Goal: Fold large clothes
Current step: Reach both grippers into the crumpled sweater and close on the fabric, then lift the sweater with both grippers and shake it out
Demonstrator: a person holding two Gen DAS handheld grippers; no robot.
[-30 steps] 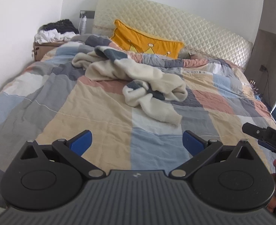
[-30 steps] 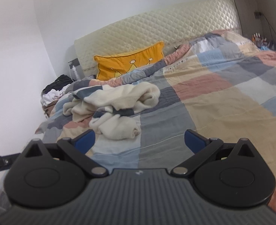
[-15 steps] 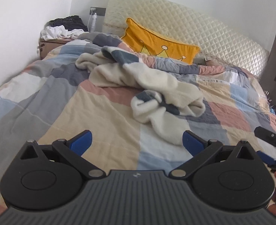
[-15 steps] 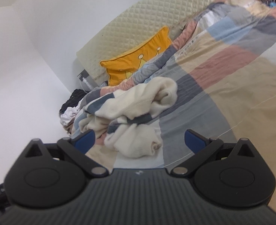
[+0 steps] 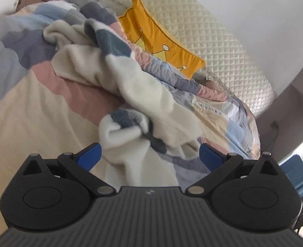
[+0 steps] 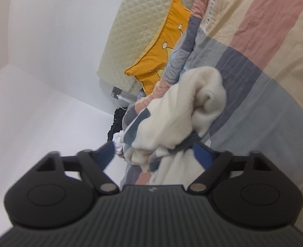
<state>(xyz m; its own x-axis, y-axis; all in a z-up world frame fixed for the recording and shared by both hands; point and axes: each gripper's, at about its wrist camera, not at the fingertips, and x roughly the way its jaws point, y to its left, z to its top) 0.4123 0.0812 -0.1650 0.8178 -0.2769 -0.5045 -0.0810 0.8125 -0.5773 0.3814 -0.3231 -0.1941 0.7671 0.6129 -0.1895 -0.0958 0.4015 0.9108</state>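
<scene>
- We hold the left gripper [image 5: 149, 155] low over the bed [image 5: 27, 111], jaws spread wide and gripping nothing, with the crumpled cream fleece garment [image 5: 143, 94] directly ahead of them.
- The garment's nearest bunched end [image 5: 126, 144] lies between the two blue fingertips [image 5: 89, 156] in the left view; whether cloth touches either pad we cannot tell.
- From the left jaws the heap's long axis runs away and to the left, from that near end up toward the yellow crown cushion [image 5: 161, 41] and the quilted headboard [image 5: 223, 47].
- Our right gripper [image 6: 154, 153] is rolled hard over, jaws also wide and empty; the same garment [image 6: 180, 111] fills the gap ahead of it, its rounded cream fold [image 6: 209, 90] lying beyond and a little to the right of the jaws.
- Both grippers look about equally near; by our reading the left faces the end of the heap more squarely.
- We judge the task barely begun: the garment is a twisted lump on the patchwork quilt [image 6: 264, 41], its hem and sleeves not distinguishable, so it would need spreading flat along that axis before any fold.
</scene>
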